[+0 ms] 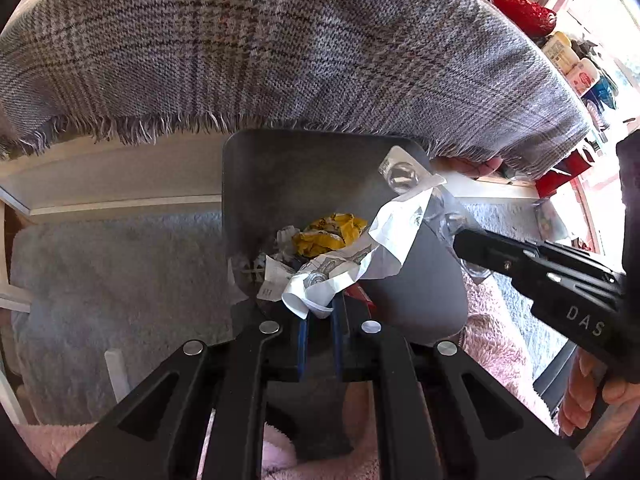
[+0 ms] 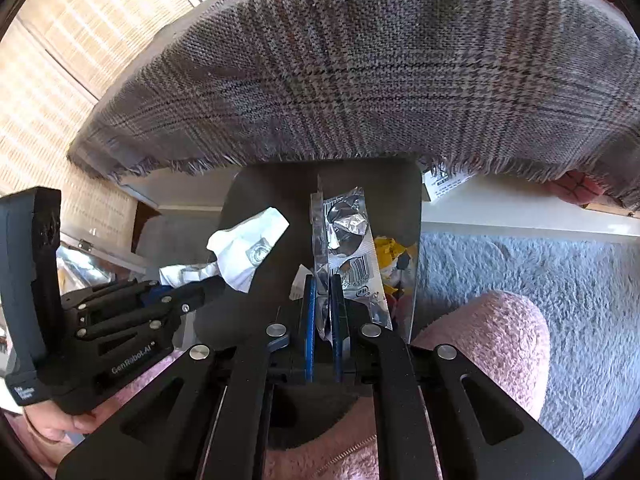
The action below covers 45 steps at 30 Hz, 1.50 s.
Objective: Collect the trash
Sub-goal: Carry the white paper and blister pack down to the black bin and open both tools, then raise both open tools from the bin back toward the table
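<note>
A dark grey bin (image 1: 304, 168) stands open below both grippers, with a yellow wrapper (image 1: 328, 232) and paper scraps inside. My left gripper (image 1: 320, 308) is shut on a crumpled white paper (image 1: 384, 236) that hangs over the bin's mouth. From the right, my right gripper (image 1: 466, 240) is shut on a clear and silver blister pack (image 1: 404, 174). In the right wrist view the blister pack (image 2: 348, 232) stands upright between the blue pads of the right gripper (image 2: 323, 280), above the bin (image 2: 280, 188). The left gripper (image 2: 208, 286) holds the white paper (image 2: 248, 248) at the left.
A fringed plaid cloth (image 1: 280, 48) hangs over a white table (image 1: 120, 184) just behind the bin. Grey shaggy rug (image 1: 120, 280) covers the floor. A pink fluffy garment (image 2: 492, 340) lies close beneath the grippers. Red items and bottles (image 1: 560, 52) crowd the far right.
</note>
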Tool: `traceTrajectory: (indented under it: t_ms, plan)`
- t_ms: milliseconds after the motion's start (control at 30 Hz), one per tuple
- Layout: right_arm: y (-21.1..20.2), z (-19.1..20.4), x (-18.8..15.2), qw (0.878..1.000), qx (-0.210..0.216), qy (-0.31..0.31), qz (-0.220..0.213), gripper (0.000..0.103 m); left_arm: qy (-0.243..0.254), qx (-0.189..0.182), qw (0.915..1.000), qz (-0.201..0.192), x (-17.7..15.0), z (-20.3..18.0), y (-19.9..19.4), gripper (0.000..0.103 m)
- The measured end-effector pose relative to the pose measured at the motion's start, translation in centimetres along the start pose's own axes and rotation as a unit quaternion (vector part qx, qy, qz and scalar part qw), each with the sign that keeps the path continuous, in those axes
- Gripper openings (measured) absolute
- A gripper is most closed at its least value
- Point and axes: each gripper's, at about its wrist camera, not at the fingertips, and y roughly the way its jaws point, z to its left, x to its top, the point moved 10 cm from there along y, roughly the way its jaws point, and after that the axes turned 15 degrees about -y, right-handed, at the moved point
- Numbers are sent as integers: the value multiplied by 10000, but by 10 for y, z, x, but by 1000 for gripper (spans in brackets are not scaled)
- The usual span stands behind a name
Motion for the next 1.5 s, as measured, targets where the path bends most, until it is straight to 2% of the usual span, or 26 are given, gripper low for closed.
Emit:
traceTrajectory:
  t_ms: [167, 233, 300, 333, 367, 400, 433, 500, 567, 633, 667, 900, 1033, 1267, 1500]
  plan:
    - [5, -1, 10, 9999, 52, 59, 94, 11, 1, -65, 10000, 73, 0, -4, 9, 10]
    - [8, -2, 16, 9999, 62, 79, 129, 12, 16, -83, 9999, 114, -2, -6, 13, 21]
    - [9, -3, 20, 9998, 72, 67, 179, 12, 13, -63, 9999, 135, -2, -5, 17, 26]
    - [10, -3, 22, 9998, 65, 59, 197, 13, -14, -60, 9999, 153, -1, -5, 19, 36]
    - [11, -4, 23, 9998, 43, 59, 210, 15, -40, -69, 9998, 159, -1, -6, 20, 42]
    - [10, -6, 25, 9997, 4, 58, 227, 21, -66, -80, 9998, 156, -1, -5, 20, 51]
    - [10, -7, 26, 9997, -19, 60, 219, 45, -83, -84, 9998, 146, 0, -5, 20, 59]
    - [5, -9, 30, 9998, -93, 90, 121, 73, -106, -92, 9998, 133, -1, -3, 18, 68]
    - [2, -11, 33, 9997, -217, 43, 84, 75, -104, -54, 9999, 112, 0, -3, 18, 76]
    - [-4, -14, 36, 9995, -315, 42, 16, 93, -91, -56, 9999, 63, 0, -2, 13, 90]
    - [-6, -15, 36, 9994, -354, 55, -26, 100, -69, -69, 10000, 22, 1, 0, 7, 93]
    - [-22, -27, 35, 9977, -634, 140, -189, 100, -33, -84, 9999, -62, 4, 0, -5, 95]
    - [-33, -29, 39, 9948, -905, -12, -465, 100, 25, -48, 9997, -240, 7, 2, -17, 95]
    - [-52, -19, 47, 9895, -1053, -380, -913, 100, 173, -9, 9971, -737, 14, -4, -44, 95]
    - [-63, -29, 48, 9904, -958, -54, -994, 100, -178, -236, 9972, -694, 20, -3, -56, 95]
